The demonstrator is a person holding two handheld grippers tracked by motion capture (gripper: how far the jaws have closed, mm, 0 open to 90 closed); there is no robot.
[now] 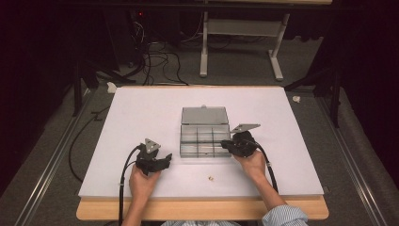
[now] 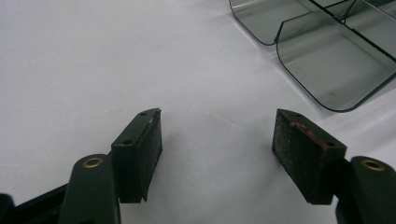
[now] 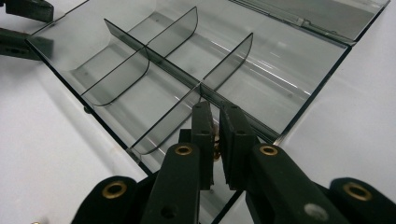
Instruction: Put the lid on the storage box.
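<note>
Wooden table edge [image 1: 202, 210], white mat [image 1: 141, 113], carpet floor [image 1: 56, 141]

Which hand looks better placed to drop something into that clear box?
The right. Its tongs hang over the clear box, nearly shut on a small brass-coloured piece. The left tongs stand open and empty beside it.
</note>
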